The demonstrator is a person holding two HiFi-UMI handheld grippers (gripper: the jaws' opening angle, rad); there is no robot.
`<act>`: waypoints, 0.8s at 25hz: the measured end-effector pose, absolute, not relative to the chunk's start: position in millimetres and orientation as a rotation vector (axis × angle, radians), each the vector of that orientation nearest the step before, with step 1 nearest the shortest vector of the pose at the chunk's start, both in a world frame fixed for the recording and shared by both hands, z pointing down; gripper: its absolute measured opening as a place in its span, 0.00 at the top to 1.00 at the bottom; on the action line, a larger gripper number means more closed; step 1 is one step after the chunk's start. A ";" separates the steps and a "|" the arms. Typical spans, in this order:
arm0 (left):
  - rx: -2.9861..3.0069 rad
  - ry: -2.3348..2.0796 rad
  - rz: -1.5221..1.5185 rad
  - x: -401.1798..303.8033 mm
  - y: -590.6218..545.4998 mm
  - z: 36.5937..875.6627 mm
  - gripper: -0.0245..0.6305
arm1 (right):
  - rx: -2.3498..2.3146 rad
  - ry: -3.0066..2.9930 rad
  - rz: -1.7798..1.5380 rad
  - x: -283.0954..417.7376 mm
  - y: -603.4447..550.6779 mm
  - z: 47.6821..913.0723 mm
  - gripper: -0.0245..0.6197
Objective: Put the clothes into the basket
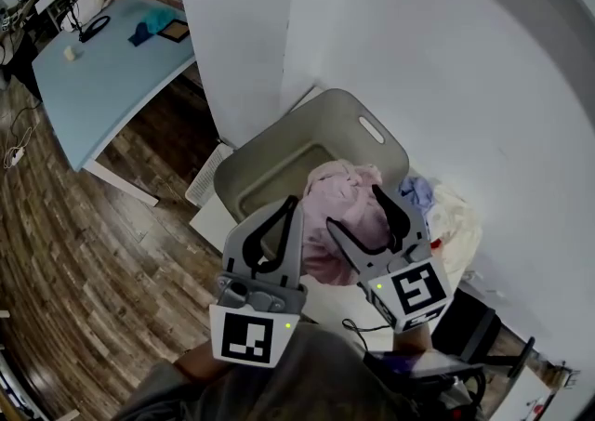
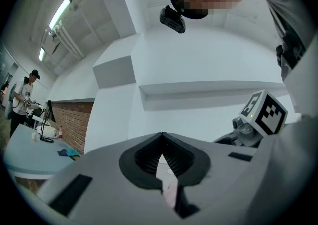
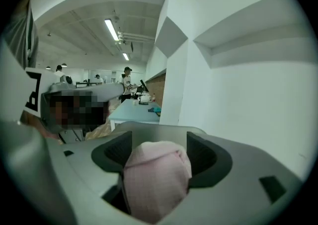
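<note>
A grey plastic basket stands on the floor against the white wall. Over its near rim hangs a pink garment, which fills the middle of the right gripper view as a bundle. My right gripper stands open around that bundle, with a gap showing at each pad. My left gripper is at the garment's left edge with its jaws closed tip to tip. A strip of pink cloth shows in the slit between them.
A heap of pale and blue clothes lies right of the basket. A light blue table stands on the wooden floor at far left. A white column rises behind the basket. A black stand sits at lower right.
</note>
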State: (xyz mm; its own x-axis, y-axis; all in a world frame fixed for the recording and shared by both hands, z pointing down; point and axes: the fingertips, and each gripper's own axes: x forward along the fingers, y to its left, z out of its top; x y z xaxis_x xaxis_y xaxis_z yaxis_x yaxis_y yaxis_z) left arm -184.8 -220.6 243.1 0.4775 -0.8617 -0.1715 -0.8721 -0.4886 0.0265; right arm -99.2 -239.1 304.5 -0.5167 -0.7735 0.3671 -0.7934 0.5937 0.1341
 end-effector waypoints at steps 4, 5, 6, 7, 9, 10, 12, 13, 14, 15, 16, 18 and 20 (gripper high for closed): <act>-2.654 1.541 0.260 -187.7 -226.4 242.8 0.95 | 1.274 -2.455 -0.001 -105.5 -247.1 287.7 0.42; -2.657 1.537 0.260 -188.1 -227.2 243.2 0.95 | 1.278 -2.456 -0.002 -105.8 -247.7 288.4 0.42; -2.660 1.535 0.261 -188.4 -227.9 243.6 0.95 | 1.282 -2.457 0.003 -105.7 -247.7 290.2 0.43; -2.663 1.533 0.261 -188.5 -228.4 244.0 0.95 | 1.284 -2.456 0.011 -105.3 -247.1 292.7 0.44; -2.666 1.533 0.265 -187.2 -228.6 244.4 0.95 | 1.286 -2.453 0.031 -103.4 -245.0 298.2 0.45; -2.667 1.532 0.268 -185.9 -228.1 244.6 0.95 | 1.288 -2.452 0.039 -102.0 -243.7 300.4 0.46; -2.673 1.525 0.265 -183.3 -226.8 245.7 0.95 | 1.297 -2.450 0.049 -99.5 -241.4 303.4 0.47; -2.677 1.521 0.261 -182.7 -226.2 246.5 0.95 | 1.303 -2.449 0.052 -98.8 -240.5 304.4 0.47; -2.682 1.517 0.259 -182.5 -225.8 247.0 0.95 | 1.308 -2.447 0.055 -98.2 -239.8 305.1 0.48; -2.685 1.513 0.257 -182.3 -225.5 247.2 0.95 | 1.315 -2.445 0.057 -97.6 -239.1 305.7 0.48; -2.689 1.507 0.256 -181.6 -225.1 247.2 0.95 | 1.323 -2.444 0.057 -96.6 -238.2 306.1 0.49; -2.697 1.492 0.249 -178.3 -223.9 247.7 0.95 | 1.355 -2.449 0.046 -92.5 -236.0 304.3 0.53; -2.707 1.470 0.241 -173.4 -221.9 248.0 0.95 | 1.413 -2.472 0.017 -86.5 -232.4 297.3 0.69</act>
